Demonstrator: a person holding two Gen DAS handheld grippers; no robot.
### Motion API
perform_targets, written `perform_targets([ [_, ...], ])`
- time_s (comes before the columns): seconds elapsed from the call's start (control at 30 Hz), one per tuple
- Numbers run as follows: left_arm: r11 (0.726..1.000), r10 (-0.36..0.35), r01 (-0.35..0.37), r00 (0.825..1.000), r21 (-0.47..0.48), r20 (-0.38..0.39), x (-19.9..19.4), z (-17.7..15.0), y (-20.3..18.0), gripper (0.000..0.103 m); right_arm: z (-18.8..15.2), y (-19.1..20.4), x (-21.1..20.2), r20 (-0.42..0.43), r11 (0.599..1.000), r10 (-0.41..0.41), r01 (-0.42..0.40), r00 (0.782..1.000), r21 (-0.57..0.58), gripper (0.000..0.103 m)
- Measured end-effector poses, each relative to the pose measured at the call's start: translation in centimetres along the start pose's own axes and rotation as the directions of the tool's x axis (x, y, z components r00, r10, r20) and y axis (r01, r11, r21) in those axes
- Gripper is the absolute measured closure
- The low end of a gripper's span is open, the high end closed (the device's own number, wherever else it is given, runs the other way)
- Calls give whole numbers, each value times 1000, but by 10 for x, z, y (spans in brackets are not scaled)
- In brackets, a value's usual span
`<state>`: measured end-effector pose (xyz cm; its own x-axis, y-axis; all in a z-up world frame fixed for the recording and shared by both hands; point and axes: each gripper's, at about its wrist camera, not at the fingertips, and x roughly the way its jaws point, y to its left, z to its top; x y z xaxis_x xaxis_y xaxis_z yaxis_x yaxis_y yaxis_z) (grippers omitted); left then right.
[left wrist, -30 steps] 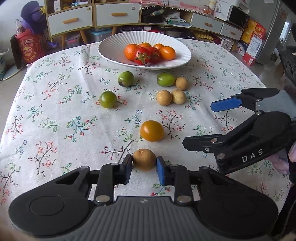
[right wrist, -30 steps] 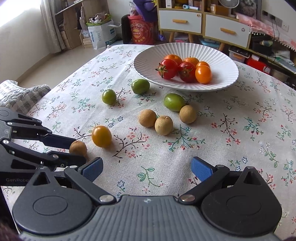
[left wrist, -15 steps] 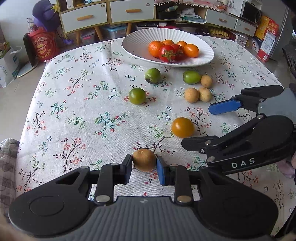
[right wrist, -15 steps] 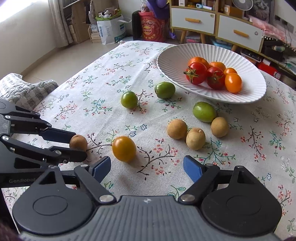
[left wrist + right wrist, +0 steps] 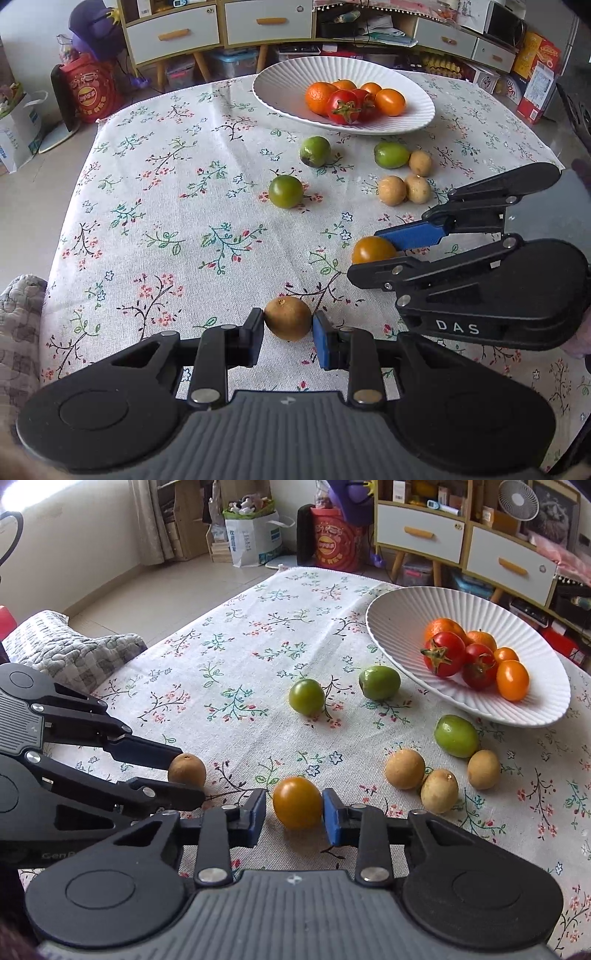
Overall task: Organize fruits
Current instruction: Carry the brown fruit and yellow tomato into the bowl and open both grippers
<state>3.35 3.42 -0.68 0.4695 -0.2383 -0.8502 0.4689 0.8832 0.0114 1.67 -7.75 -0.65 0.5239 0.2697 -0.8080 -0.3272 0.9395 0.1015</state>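
The left gripper [image 5: 288,325] is clenched on a small brown round fruit [image 5: 288,318], one pad pressed to each side of it, the fruit sitting low over the flowered cloth of the counter [image 5: 166,206]. Just to its right, the right gripper [image 5: 294,808] is clamped around an orange-yellow tomato [image 5: 297,802]; both blue pads touch its flanks in the right wrist view. In the left wrist view the same tomato [image 5: 373,249] shows between that gripper's upper blue finger and its lower black one. The two grippers lie near each other, their loads close together on the near part of the cloth.

Farther out, three more brown fruits [image 5: 439,777] form a loose cluster to the right, two of them touching, with an oval green fruit [image 5: 456,735] touching the farthest one. Two other green fruits lie apart toward the middle of the counter: a round green tomato [image 5: 306,696] and a duller green one [image 5: 379,682] nearer the dish.

At the far side stands a white ribbed plate [image 5: 406,609] holding a heap of produce: an orange [image 5: 320,97], red tomatoes [image 5: 445,653] and small orange tomatoes [image 5: 512,679], all bunched together. Beyond the counter are a cabinet with white drawers [image 5: 173,33] and a red bag [image 5: 90,98] on the floor.
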Motion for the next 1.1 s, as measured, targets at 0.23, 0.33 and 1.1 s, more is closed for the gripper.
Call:
perform_targets([
  [0.23,1000,-4,4,1000,-3,4,0,0,0,79,0,1,-3,7,1000,4,-4,1000,-9,78],
  [0.33,1000,-6,6,1000,-7,8,0,0,1,79,1,-2,-8,17,1000,5,-5,1000,-1,78],
  [1.1,990,-86,97,990,-99,108,-5,29,-6,79,7,-63,-48,129,988,-53,33,990,153,78],
])
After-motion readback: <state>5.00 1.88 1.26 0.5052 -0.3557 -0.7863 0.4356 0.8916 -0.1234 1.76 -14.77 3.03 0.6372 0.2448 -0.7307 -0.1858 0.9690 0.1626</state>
